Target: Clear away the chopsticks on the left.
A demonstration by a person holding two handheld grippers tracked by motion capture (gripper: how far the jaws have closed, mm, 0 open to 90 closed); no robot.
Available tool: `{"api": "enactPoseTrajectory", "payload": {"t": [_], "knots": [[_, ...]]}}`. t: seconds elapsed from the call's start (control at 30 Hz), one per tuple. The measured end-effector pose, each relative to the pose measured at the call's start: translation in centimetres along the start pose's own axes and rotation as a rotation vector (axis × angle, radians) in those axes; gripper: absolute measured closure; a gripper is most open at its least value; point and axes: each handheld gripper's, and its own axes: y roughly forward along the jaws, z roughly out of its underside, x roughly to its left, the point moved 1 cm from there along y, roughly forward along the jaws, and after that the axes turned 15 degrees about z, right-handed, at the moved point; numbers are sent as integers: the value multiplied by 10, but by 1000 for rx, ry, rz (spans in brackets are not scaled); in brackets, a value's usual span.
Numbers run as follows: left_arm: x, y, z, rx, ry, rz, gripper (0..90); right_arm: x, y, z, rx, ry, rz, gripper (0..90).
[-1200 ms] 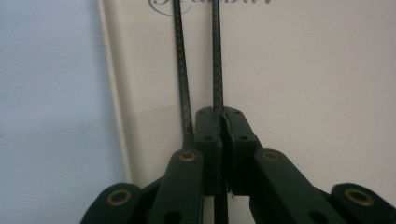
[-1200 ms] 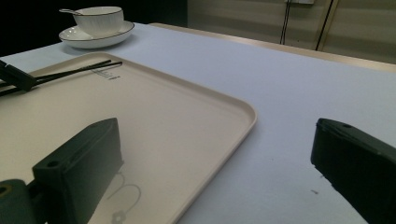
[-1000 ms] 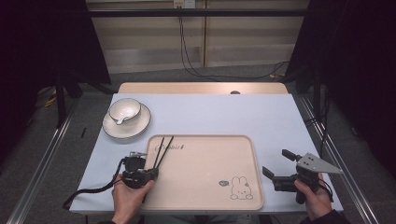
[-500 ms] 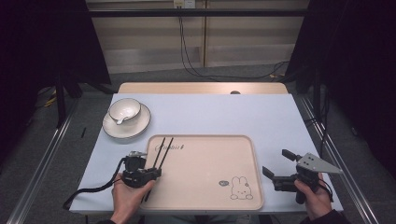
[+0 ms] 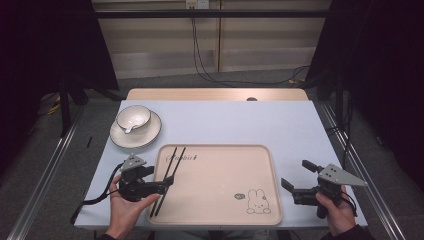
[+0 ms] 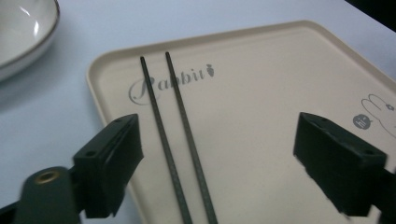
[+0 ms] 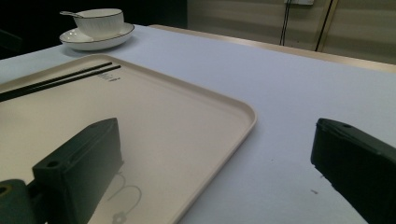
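Chopsticks (image 6: 180, 140) now lying released on the tray (image 5: 260, 200), left gripper (image 6: 217, 163) jaws having just been opening.
Sticks are resting between its parted fingers (image 6: 109, 168), near the tray's left rim; right gripper (image 5: 295, 176) is hovering apart-jawed beside the tray's right edge.

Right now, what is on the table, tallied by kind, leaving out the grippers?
Chopsticks: 2
Tray: 1
Saucer: 1
Bowl: 1
Spoon in the bowl: 1
Total: 6
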Motion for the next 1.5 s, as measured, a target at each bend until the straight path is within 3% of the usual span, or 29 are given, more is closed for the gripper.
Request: {"api": "enactPoseTrajectory", "payload": {"t": [0.1, 0.2, 0.27, 0.33, 0.53, 0.57, 0.6, 0.63, 0.7, 0.8, 0.9, 0.93, 1.07, 1.13, 1.23, 1.33, 1.43, 1.5], "knots": [[2, -9, 0, -20, 27, 3, 56, 0, 0, 0, 0, 0, 1, 15], [10, -21, 3, -44, 39, 55, 34, 0, 0, 0, -3, -2, 1, 15], [15, -29, 5, -66, 47, 40, 27, 0, 0, 0, -3, -2, 2, 15], [19, -35, 7, -60, 56, 63, 29, 0, 0, 0, -3, -1, 3, 15], [23, -53, 12, -74, 147, 6, 26, -1, 0, 0, -7, -1, 9, 15], [25, -55, 14, -88, 147, -1, 24, -1, 0, 0, -10, 4, 11, 15], [29, -58, 17, -124, 125, 27, 24, -1, 0, 0, -11, 5, 11, 15], [33, -61, 19, -129, 112, 29, 26, -1, 0, 0, -15, 4, 17, 15], [38, -65, 28, -164, 91, -26, 24, -2, -1, 0, -18, 7, 13, 14], [42, -74, 35, -194, 64, -19, 24, -3, -1, 0, -21, 9, 17, 11], [42, -82, 43, -191, 125, -32, 24, -3, -2, 0, -26, 9, 21, 1], [41, -83, 45, -195, 125, -43, 24, -3, -1, 0, -29, 10, 23, 1], [42, -86, 53, -191, 110, -51, 23, -4, -2, 0, -34, 9, 31, 1], [39, -90, 57, -218, 95, -29, 23, -4, -3, -1, -41, 13, 36, 1], [38, -94, 57, -251, 108, -11, 23, -5, -3, -1, -44, 12, 37, 1], [40, -96, 59, -245, 84, -20, 24, -6, -3, -1, -45, 19, 50, 1], [43, -100, 61, -283, 44, -40, 24, -7, -4, 0, -43, 26, 54, 1], [46, -102, 64, -276, 30, -50, 24, -7, -3, 0, -43, 31, 63, 1]]}}
